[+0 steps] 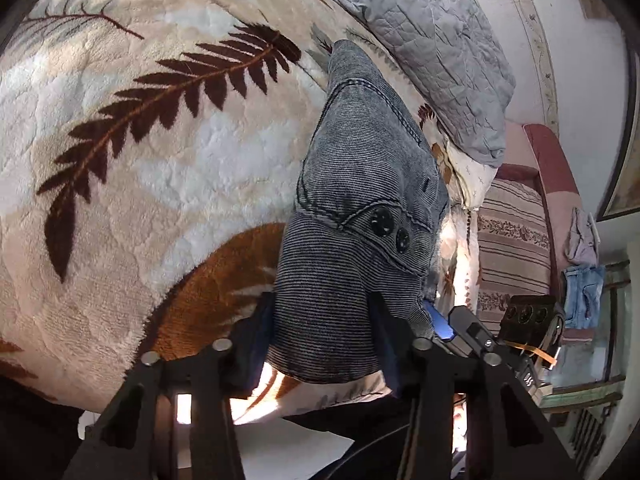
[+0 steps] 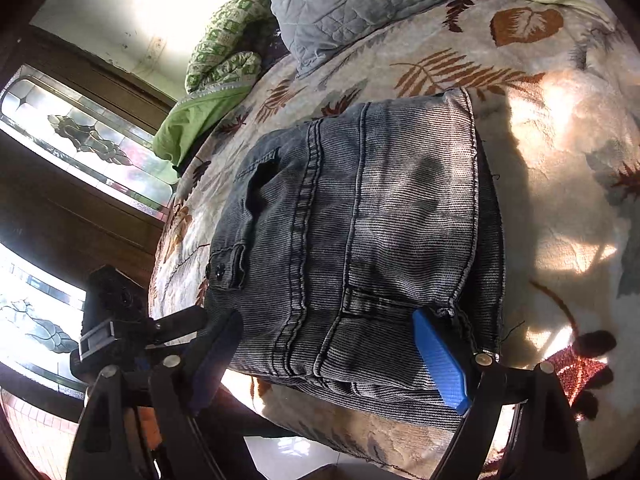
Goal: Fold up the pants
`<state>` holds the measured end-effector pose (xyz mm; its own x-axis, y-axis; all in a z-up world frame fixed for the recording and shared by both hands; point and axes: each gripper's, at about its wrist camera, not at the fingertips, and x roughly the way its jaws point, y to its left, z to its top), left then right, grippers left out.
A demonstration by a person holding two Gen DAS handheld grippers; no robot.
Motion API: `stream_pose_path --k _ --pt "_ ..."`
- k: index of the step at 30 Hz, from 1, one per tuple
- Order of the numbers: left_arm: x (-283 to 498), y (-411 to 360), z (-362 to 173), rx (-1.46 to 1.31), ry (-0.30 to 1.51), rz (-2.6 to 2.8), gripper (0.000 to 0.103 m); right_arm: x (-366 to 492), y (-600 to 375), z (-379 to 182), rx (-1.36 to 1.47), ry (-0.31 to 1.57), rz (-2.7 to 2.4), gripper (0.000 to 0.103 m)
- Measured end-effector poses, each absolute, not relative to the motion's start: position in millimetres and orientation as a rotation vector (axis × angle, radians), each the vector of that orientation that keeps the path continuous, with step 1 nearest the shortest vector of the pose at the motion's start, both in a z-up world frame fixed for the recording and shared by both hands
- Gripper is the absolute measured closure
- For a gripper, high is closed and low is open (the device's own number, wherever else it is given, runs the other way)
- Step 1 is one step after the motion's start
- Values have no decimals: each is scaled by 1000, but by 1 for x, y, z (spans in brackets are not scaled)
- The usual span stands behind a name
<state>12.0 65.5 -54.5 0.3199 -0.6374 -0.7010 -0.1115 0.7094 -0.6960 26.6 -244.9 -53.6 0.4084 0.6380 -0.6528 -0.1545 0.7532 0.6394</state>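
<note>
Pants are on the bed, lying on the leaf-print fleece blanket, near edge of the stack right at the blanket's front edge. Grey washed denim, folded into a thick block in my right wrist view.

Left hand-held gripper: fingers sit either side of the near fold of the pants, cloth bunched between them. I read it as pinching the fold, though the pad contact is partly hidden by fabric.

Right hand-held gripper: spread wide, straddling the near edge of the stack, blue pad against the right corner, other finger at the left side. Not clamped.

Edges: folded hem edge runs up the right of the stack, with open blanket beyond it, sunlit. Left side drops off the bed toward the window. Far side is blocked by the grey quilted pillow and a green patterned cloth.

Count: one pair of pants, two grippers, one grey pillow, two dark buttons visible in left view, one button on the pocket flap in right view.
</note>
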Motion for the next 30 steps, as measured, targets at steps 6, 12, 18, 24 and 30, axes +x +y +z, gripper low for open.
stream_pose_path --k 6,12,18,24,30 --pt "2 47 -36 -507 1142 -325 68 22 -243 -53 511 1028 541 15" --pt "12 44 -33 -405 1166 -298 49 21 -235 -50 439 1040 530 15" --pt "55 84 -7 -690 1081 -402 26 43 -236 -7 491 1008 593 15" --pt "142 84 -28 -834 1149 -445 27 103 -232 -3 512 1030 554 15" --pt "169 65 -51 -767 1248 -460 77 110 -229 -43 489 1090 550 15"
